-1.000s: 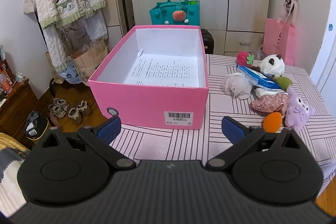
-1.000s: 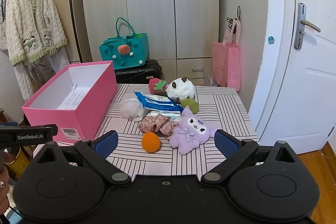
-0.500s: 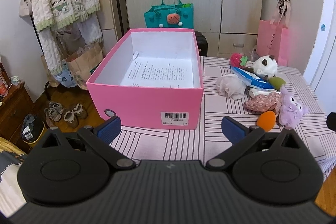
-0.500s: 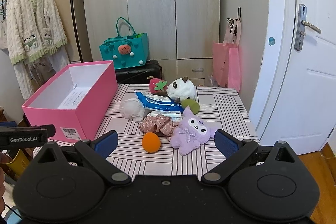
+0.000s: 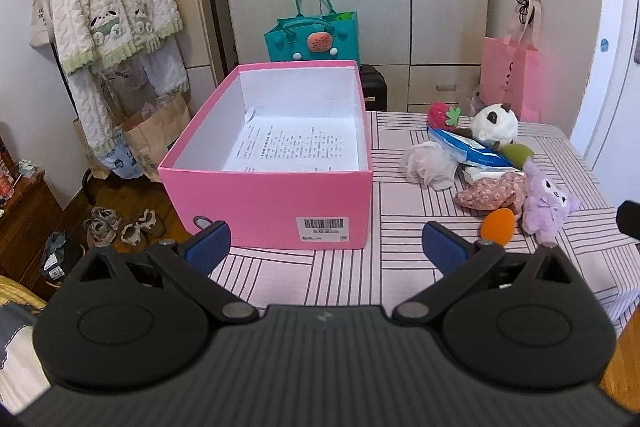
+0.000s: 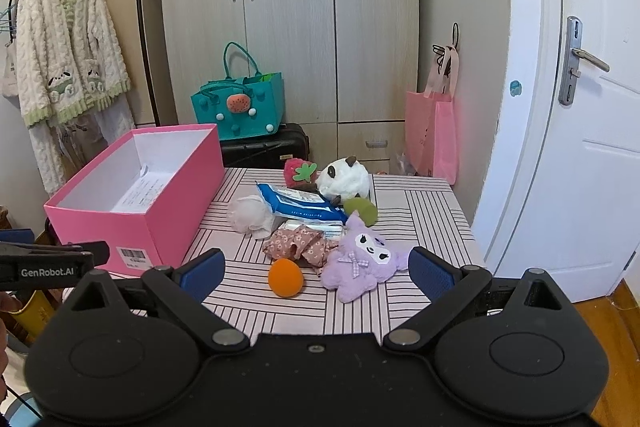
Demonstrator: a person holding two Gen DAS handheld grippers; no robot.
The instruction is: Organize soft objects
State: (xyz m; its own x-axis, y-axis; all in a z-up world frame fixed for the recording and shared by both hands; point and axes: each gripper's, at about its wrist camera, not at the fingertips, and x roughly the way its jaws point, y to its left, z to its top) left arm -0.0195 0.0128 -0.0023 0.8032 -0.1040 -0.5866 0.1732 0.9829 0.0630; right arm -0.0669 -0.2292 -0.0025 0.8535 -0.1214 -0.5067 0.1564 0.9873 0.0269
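Both our grippers hang open and empty over the counter (image 6: 420, 211): left gripper (image 5: 326, 247), right gripper (image 6: 316, 269). The soft toys lie heaped beside the pink box (image 6: 160, 223), which holds only a printed sheet (image 5: 296, 149). The purple plush (image 6: 360, 261) looks light and squashy; we would pinch its body.

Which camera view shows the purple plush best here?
The right wrist view: the purple plush lies near the middle, face up, with eyes, bow and limbs clear, just beyond the open right claw. The left wrist view catches it at the right edge, smaller and from the side.
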